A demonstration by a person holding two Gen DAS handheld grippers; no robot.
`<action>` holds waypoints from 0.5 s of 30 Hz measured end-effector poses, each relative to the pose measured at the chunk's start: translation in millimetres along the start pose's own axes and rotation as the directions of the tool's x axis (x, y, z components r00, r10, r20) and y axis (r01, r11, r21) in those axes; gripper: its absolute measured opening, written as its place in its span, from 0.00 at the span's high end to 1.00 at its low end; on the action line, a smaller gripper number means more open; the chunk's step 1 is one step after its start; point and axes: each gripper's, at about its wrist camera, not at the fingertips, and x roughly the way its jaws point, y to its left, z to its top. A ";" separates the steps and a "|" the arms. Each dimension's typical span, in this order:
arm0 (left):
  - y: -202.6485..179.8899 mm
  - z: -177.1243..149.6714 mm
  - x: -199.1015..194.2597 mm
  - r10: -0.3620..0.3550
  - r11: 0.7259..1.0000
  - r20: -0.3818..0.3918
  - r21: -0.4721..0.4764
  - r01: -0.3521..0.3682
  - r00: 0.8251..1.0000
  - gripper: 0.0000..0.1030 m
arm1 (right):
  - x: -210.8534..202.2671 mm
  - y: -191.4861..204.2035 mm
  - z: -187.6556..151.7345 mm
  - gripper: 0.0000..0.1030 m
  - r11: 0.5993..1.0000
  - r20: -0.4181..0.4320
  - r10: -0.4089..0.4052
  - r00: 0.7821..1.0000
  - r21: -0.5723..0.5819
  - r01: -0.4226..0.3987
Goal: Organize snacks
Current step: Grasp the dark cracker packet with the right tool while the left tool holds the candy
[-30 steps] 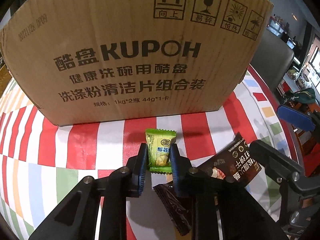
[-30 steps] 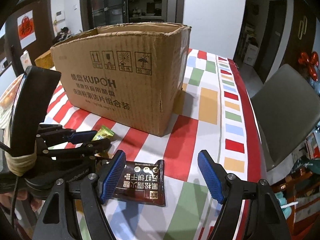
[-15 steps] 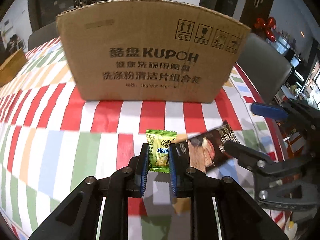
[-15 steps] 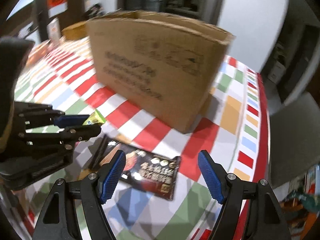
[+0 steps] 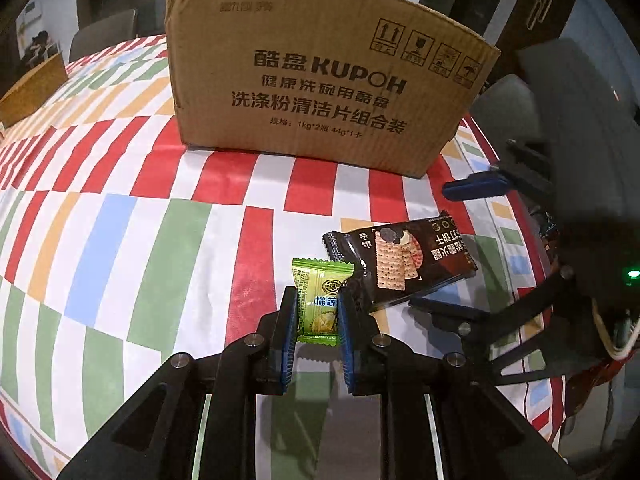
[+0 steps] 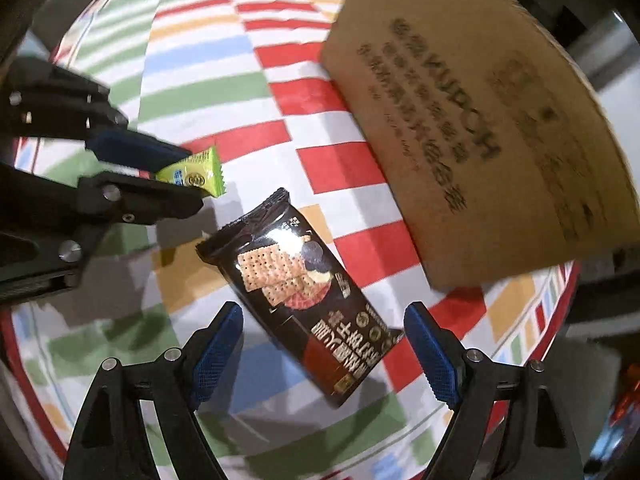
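My left gripper [image 5: 317,312] is shut on a small green candy packet [image 5: 320,300] and holds it above the table; the packet also shows in the right wrist view [image 6: 192,174]. A dark cracker packet [image 6: 304,292] lies flat on the striped tablecloth [image 6: 200,92], also seen in the left wrist view [image 5: 408,260]. My right gripper [image 6: 324,344] is open and hovers over the near end of the cracker packet, its blue pads [image 6: 218,344] either side of it. A brown cardboard box [image 5: 320,80] printed KUPOH stands beyond, open at the top.
The box fills the far right in the right wrist view [image 6: 480,120]. A second cardboard piece [image 5: 32,92] sits at the far left of the table. A grey chair [image 5: 520,100] stands behind the table's right edge.
My left gripper has lifted and drawn back from the box with the green candy. My right gripper has swung down over the cracker packet, still open.
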 end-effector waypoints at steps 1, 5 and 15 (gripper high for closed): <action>1.0 -0.1 -0.5 -0.001 1.000 -0.002 0.000 0.001 1.000 0.81 | 3.0 0.7 2.3 0.19 1.000 -0.010 0.008 1.000 -0.022 -0.008; 3.7 0.0 -0.4 -0.008 1.000 -0.005 -0.007 0.008 1.000 0.81 | 10.8 -0.3 11.3 0.19 0.998 -0.026 0.028 0.999 -0.054 -0.029; 10.0 4.9 1.8 0.004 1.000 -0.005 -0.026 -0.004 1.000 0.81 | 28.7 -29.0 21.9 0.19 0.974 -0.025 0.198 0.980 0.118 -0.193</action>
